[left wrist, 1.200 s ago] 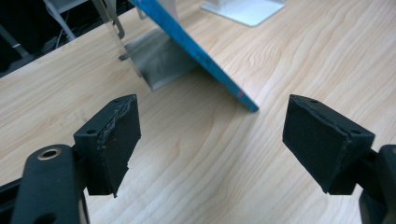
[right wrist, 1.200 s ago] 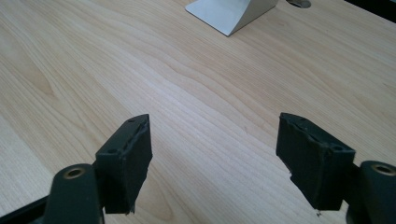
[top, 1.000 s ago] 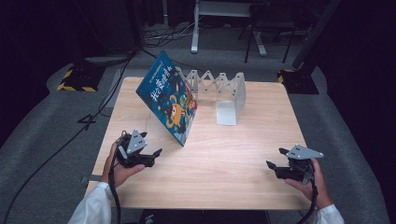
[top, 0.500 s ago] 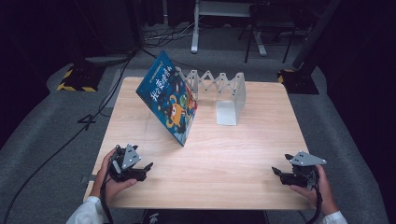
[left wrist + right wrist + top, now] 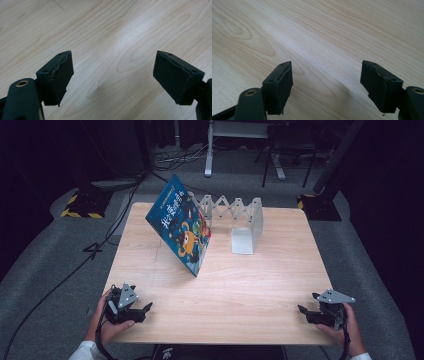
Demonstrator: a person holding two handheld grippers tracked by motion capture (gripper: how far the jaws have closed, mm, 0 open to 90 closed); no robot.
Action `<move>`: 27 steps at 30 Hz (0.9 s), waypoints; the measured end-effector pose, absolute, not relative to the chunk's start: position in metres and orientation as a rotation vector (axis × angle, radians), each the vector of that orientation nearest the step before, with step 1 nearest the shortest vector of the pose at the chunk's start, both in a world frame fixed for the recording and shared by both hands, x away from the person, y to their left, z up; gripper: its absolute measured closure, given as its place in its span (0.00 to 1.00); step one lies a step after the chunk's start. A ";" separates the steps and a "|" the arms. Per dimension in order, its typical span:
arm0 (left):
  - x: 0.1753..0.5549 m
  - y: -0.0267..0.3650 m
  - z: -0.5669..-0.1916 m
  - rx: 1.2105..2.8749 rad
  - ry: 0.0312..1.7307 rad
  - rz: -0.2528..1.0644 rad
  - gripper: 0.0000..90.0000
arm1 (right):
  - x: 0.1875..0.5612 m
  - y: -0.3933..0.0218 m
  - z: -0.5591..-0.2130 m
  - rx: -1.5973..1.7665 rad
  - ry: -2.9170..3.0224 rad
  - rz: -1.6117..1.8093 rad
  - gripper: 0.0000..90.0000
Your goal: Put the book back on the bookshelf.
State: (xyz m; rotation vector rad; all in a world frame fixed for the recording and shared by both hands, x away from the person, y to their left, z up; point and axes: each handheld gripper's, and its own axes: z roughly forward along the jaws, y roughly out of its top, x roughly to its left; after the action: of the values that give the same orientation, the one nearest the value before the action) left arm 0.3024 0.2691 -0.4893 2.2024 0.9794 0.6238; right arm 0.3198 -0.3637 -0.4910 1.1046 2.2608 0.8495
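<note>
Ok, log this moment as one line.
left gripper: open, near table edge | right gripper: open, near edge | book: leaning on bookend rack | nothing held

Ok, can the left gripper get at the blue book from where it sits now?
Probably yes. The left gripper is open at the near table edge, and bare wood lies between it and the blue book, which leans against the white expanding rack. Nothing blocks that path.
</note>
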 end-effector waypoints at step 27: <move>0.295 0.297 -0.506 2.117 1.181 0.463 0.21 | 0.315 -0.386 -0.505 1.269 2.207 0.977 0.22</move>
State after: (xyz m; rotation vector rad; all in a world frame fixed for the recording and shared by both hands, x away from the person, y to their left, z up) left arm 0.2952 0.2974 -0.5056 2.1165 1.1810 0.4630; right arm 0.3152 -0.3858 -0.5047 1.2691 2.2069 0.9766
